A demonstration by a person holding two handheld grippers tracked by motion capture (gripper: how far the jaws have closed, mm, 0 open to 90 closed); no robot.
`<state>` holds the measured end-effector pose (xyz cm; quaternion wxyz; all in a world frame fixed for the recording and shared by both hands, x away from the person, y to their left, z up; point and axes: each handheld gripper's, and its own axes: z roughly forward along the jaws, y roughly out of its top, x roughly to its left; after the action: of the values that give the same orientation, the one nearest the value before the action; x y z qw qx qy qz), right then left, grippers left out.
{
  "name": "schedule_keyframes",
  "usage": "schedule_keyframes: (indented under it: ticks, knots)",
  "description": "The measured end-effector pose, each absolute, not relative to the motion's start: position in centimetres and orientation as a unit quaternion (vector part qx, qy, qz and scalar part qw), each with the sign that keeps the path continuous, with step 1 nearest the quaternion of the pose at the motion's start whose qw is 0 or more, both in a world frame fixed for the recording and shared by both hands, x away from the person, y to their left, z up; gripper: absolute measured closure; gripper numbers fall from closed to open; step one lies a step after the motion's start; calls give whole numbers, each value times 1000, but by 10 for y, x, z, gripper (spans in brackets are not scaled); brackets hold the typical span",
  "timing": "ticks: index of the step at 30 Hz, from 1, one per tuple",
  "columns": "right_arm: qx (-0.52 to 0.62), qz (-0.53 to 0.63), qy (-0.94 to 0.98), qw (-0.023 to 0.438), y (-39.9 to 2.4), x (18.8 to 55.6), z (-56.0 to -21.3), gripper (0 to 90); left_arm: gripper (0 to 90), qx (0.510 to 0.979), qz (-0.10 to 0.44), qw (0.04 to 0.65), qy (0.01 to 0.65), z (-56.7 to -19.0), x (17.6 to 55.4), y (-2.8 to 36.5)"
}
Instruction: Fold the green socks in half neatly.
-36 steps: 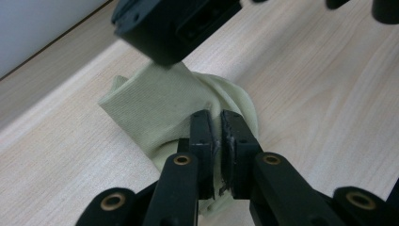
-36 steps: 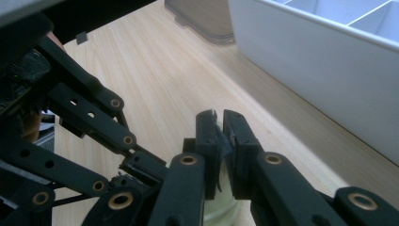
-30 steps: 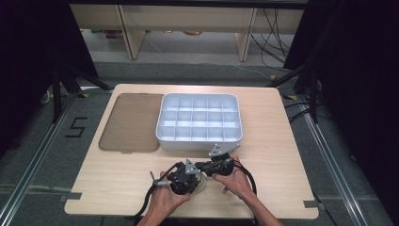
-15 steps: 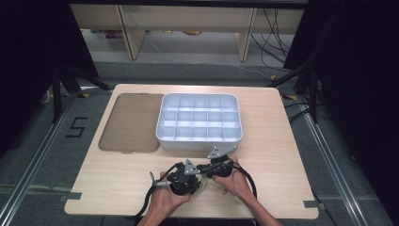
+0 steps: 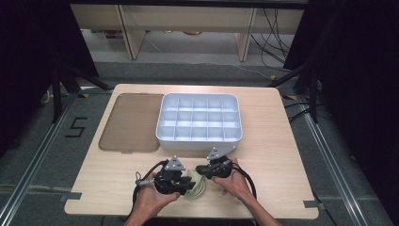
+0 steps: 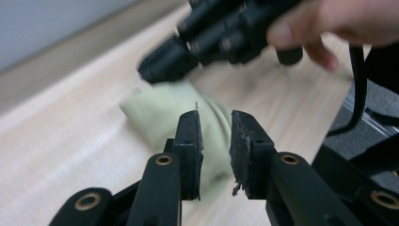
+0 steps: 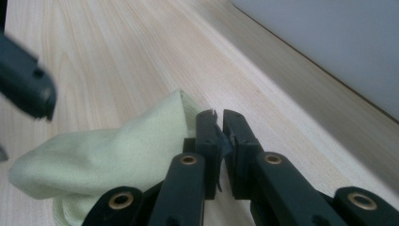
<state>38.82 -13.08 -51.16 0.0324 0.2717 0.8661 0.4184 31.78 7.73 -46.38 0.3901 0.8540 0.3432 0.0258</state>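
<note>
A pale wooden table [image 5: 282, 155] stands on a grey carpeted floor [image 5: 33, 150] that carries a taped mark like a figure five [image 5: 75, 127] at the left, with dark curtains [image 5: 28, 52] on both sides and light wooden shelving [image 5: 188, 19] beyond the far edge. On the left half of the table, towards the far edge, lies a flat brown translucent lid [image 5: 129, 122]; just beside it, in the middle, sits a white compartment box [image 5: 200, 123] with its cells in rows. Near the front edge, a little left of centre, the left gripper [image 5: 181, 186] is held low over a pale green cloth [image 5: 197, 187]. In the left gripper view its jaws have just been opening and stand a narrow gap apart, with the cloth [image 6: 160, 115] lying behind and between them but not pressed by the pads. The cloth is soft, finely woven and crumpled into a loose heap with folds, resting on the wood close to the front edge between the two hands. To its right the right gripper [image 5: 204, 170] points towards it; in the right gripper view [image 7: 219, 141] the jaws are nearly together, and the cloth [image 7: 108, 155] lies bunched against the left jaw, though whether a corner is pinched between the pads cannot be told.
</note>
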Motion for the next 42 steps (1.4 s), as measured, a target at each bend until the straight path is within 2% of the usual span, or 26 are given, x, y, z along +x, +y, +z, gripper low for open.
schedule_keyframes:
  ticks: [5, 15, 19, 23, 28, 38, 42]
  knots:
    - [273, 417, 866, 34, -129, 387, -512, 853, 748, 863, 16, 379, 333, -472, 314, 68]
    - [274, 437, 856, 33, -134, 384, -500, 842, 763, 886, 46, 331, 322, -486, 314, 48]
    - [280, 437, 855, 16, -140, 378, -487, 794, 764, 884, 53, 332, 326, -488, 313, 47]
    - [291, 443, 848, -13, -145, 377, -482, 674, 766, 884, 58, 331, 325, -489, 313, 47]
    - [300, 436, 848, -28, -144, 378, -485, 576, 766, 884, 56, 334, 323, -489, 312, 46]
    - [298, 418, 857, -33, -130, 379, -493, 565, 761, 883, 56, 330, 329, -489, 311, 46]
    - [307, 412, 857, -40, -127, 379, -498, 528, 759, 884, 58, 332, 323, -488, 311, 47]
